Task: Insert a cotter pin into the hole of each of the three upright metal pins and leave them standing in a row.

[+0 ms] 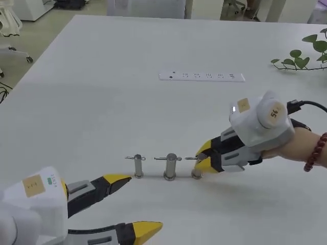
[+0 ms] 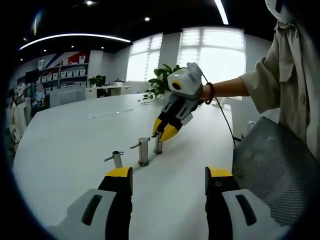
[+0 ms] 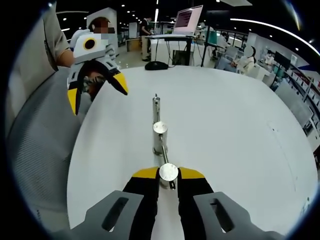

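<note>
Metal pins (image 1: 170, 171): two of three hold cotter pins (image 1: 135, 158) | third pin (image 1: 196, 174) under right gripper (image 1: 202, 157), jaws narrow, hold unclear | left gripper (image 1: 139, 203) wide, empty

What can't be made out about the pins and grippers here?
Head view: right pin mostly hidden by right gripper; contact unclear.
Left gripper view: cotter pins too small to judge how far through.
Head view: left gripper cut off by the bottom edge.
</note>
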Motion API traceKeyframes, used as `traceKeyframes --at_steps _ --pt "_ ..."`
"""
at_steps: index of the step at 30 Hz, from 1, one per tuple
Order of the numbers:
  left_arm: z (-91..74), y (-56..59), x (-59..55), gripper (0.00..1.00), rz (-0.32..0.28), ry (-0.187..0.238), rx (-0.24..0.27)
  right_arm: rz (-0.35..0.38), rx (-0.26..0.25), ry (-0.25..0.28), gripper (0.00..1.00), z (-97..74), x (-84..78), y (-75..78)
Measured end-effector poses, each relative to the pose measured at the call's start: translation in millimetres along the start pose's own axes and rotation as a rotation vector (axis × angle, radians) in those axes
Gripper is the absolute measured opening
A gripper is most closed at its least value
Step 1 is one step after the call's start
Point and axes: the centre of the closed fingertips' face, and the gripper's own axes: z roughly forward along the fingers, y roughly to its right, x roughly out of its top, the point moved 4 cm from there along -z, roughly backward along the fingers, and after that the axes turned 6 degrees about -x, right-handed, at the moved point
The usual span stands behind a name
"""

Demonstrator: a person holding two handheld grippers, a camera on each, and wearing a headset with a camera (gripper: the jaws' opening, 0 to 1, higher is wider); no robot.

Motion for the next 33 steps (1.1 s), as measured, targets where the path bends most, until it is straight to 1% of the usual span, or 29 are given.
traceKeyframes --at_steps 7,14,19,21,26,28,31,33 --pt "-1.0 -0.8 0.4 0.58 -0.001 0.002 0.004 0.000 0.002 -0.009 0.15 0.3 0.3 -0.7" --pt "-1.6 -0.5 1.3 0.58 0.000 0.001 0.004 0.048 0.001 0.001 0.15 0.0 0.0 -1.1" --pt "-2.1 -0.5 1.6 0.59 0.002 0.000 0.005 0.053 0.002 0.001 0.18 -0.1 0.2 -2.1" --pt "-2.6 -0.8 1.9 0.59 0.002 0.000 0.005 0.068 0.005 0.001 0.20 0.0 0.5 -2.9" --pt "-4.7 -2.7 3.6 0.61 0.001 0.003 0.012 0.087 -0.013 0.009 0.27 -1.8 2.7 -1.8" --pt "-5.7 -3.5 4.5 0.62 -0.001 0.006 0.016 0.097 -0.020 0.014 0.31 -3.6 3.9 -1.4" --pt "-7.1 -4.7 5.8 0.64 -0.002 0.008 0.021 0.122 -0.035 0.019 0.36 -7.0 5.5 -0.8" --pt "-8.2 -5.9 6.7 0.66 0.000 0.009 0.030 0.151 -0.040 0.032 0.38 -10.7 8.3 -2.2"
